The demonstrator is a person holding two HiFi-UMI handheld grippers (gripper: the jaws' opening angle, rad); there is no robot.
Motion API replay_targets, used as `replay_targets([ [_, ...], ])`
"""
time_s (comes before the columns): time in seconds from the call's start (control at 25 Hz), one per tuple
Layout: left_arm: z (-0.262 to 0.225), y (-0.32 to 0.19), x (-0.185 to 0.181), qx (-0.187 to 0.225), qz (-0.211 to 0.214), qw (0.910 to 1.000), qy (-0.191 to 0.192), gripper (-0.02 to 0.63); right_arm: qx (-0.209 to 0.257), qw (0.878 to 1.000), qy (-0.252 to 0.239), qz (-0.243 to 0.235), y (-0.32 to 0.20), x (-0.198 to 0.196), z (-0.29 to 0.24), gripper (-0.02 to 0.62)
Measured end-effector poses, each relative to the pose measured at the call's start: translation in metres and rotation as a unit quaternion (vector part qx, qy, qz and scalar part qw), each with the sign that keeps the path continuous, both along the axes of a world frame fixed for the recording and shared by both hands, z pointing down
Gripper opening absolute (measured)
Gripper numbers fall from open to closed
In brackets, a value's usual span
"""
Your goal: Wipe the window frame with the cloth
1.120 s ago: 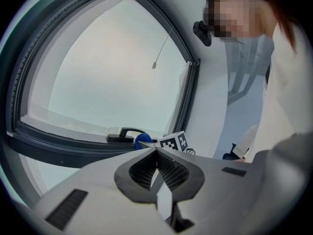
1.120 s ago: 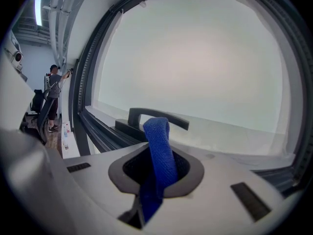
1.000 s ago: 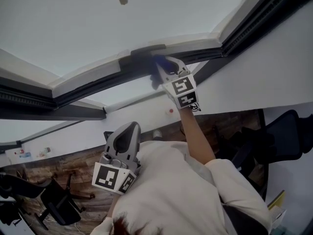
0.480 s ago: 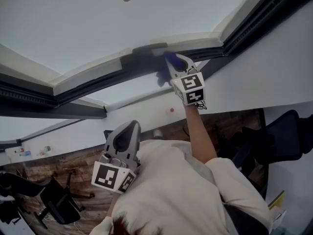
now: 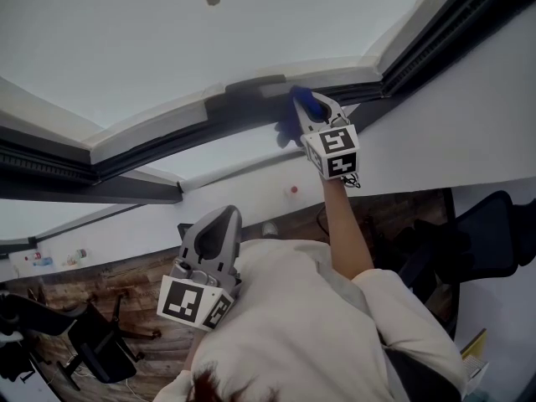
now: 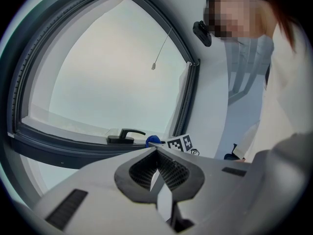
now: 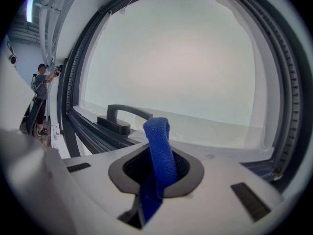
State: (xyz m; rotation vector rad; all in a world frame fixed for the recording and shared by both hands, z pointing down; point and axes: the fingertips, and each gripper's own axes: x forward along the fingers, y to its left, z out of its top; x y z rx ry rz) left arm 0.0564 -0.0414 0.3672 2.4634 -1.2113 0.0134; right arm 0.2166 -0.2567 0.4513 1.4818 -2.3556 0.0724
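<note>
Gripping the blue cloth (image 7: 159,146) tight between the jaws of the right tool (image 7: 155,177), holding it at the dark window frame (image 7: 84,129) just beside the handle (image 7: 122,117). Carrying the left tool (image 6: 157,173) closed and empty, well below that handle.

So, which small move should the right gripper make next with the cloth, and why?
Probably slide the right gripper along the window frame, away from the handle toward the corner. It is shut on the blue cloth, which sits at the frame just beside the handle, and a stretch of frame remains before the corner.
</note>
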Motion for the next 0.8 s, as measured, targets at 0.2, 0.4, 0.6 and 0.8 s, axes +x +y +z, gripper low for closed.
replay_targets([
  [0.2, 0.001, -0.003, 0.005, -0.001, 0.000, 1.0000, 0.001, 0.009, 0.003, 1.000, -0.001, 0.007, -0.002, 0.011, -0.001, 0.049],
  [0.4, 0.002, -0.007, 0.009, -0.002, 0.002, 1.0000, 0.004, 0.009, 0.003, 1.000, -0.001, 0.019, -0.005, 0.026, 0.000, 0.049],
  [0.6, 0.002, -0.008, 0.015, -0.001, 0.006, 1.0000, 0.003, 0.009, 0.004, 0.999, -0.004, 0.035, -0.007, 0.043, -0.001, 0.049],
  [0.8, 0.002, -0.010, 0.018, 0.000, 0.006, 1.0000, 0.002, 0.009, 0.005, 0.999, -0.008, 0.037, -0.009, 0.048, -0.001, 0.049],
])
